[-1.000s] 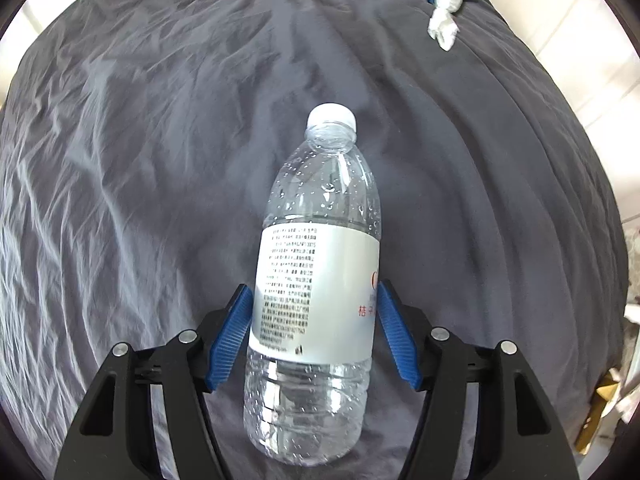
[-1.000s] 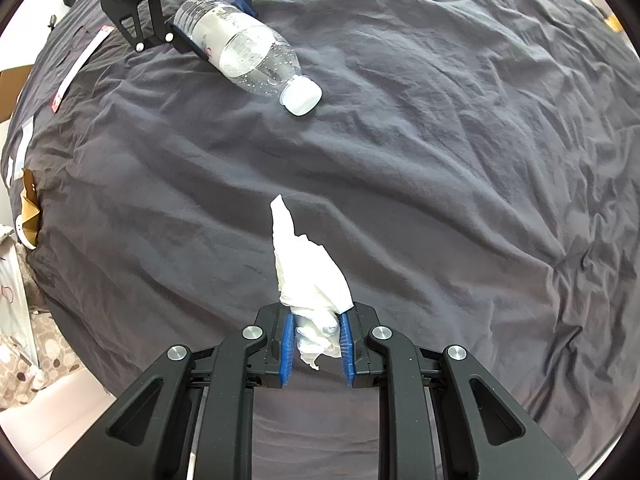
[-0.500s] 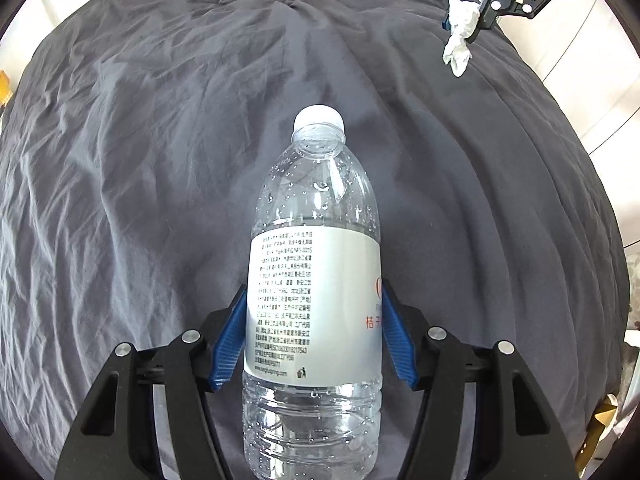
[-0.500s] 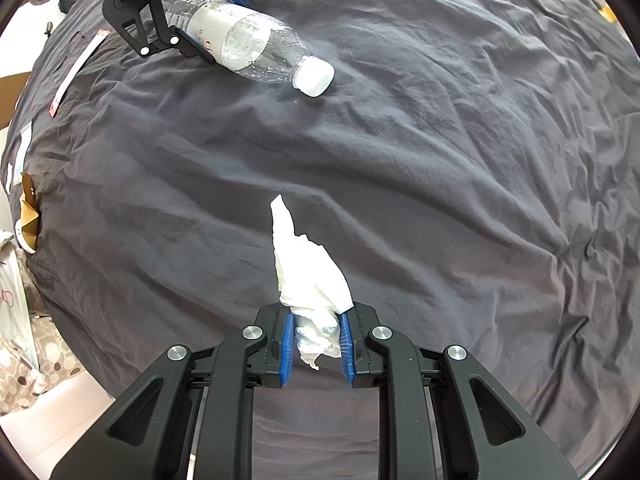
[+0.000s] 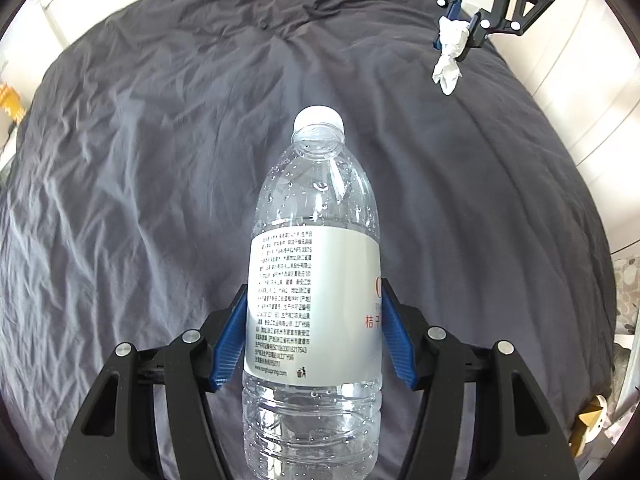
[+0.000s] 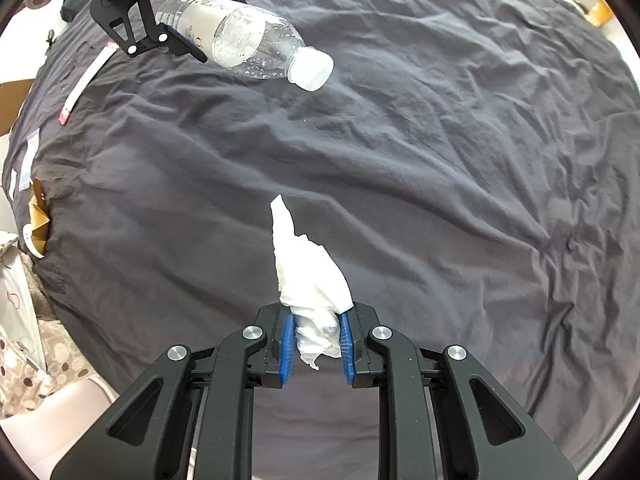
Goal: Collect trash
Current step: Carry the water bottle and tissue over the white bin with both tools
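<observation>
Left tool [image 5: 314, 316]: blue ribbed pads clamped on the bottle's labelled middle.
Bottle [image 5: 316, 280]: clear ribbed plastic, white cap, droplets inside; held above the bed, cap pointing away. White label, small black Chinese print, red "桔子".
Right tool [image 6: 316, 334]: narrow, pinching the tissue.
Tissue [image 6: 306, 276]: crumpled white paper, above the bed.
Bed [image 6: 440, 160]: wrinkled dark grey sheet.

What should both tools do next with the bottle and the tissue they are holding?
Probably carry both off the dark grey bedsheet toward a bin, which isn't visible. The left tool already clamps the clear plastic water bottle, and the right tool grips the crumpled white tissue, both lifted.
</observation>
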Tool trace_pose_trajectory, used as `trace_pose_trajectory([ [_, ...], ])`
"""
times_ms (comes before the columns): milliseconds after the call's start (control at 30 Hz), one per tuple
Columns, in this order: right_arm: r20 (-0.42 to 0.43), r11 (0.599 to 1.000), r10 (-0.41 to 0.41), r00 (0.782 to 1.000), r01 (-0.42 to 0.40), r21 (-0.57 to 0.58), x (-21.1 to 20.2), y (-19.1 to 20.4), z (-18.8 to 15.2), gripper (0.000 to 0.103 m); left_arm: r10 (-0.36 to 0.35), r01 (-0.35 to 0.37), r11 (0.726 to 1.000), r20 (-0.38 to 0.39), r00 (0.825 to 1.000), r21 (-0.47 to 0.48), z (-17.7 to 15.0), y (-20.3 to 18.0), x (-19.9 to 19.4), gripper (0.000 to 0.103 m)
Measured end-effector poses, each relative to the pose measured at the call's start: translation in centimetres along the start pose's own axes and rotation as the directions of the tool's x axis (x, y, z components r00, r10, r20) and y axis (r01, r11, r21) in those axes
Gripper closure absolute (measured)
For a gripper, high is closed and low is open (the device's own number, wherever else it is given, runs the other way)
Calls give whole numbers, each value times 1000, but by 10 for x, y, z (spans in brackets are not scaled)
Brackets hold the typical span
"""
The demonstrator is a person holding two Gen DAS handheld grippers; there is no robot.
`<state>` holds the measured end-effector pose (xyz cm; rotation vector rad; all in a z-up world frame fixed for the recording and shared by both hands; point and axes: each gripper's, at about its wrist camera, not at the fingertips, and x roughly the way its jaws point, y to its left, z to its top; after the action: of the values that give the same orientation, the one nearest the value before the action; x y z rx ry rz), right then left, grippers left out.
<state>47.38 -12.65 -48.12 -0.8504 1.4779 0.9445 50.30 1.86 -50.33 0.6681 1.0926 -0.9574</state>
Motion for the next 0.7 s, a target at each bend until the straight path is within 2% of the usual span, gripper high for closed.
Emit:
trace_pose_trajectory([
  [100,15,1000,-19,1000,19,17,-21,13,-19,86,13,-13,1000,15,1000,24,8,-18,-19,42],
  [233,29,996,-51,998,49,70,-47,34,-64,86,28,-30,997,33,999,75,24,-50,-38,42],
  [467,17,979,-86,996,81,186,-76,73,-165,86,21,-31,991,77,997,133,62,-117,-56,42],
  [700,28,958,-101,994,90,271,-93,112,-272,86,7,-28,980,105,994,196,107,-211,-63,42],
])
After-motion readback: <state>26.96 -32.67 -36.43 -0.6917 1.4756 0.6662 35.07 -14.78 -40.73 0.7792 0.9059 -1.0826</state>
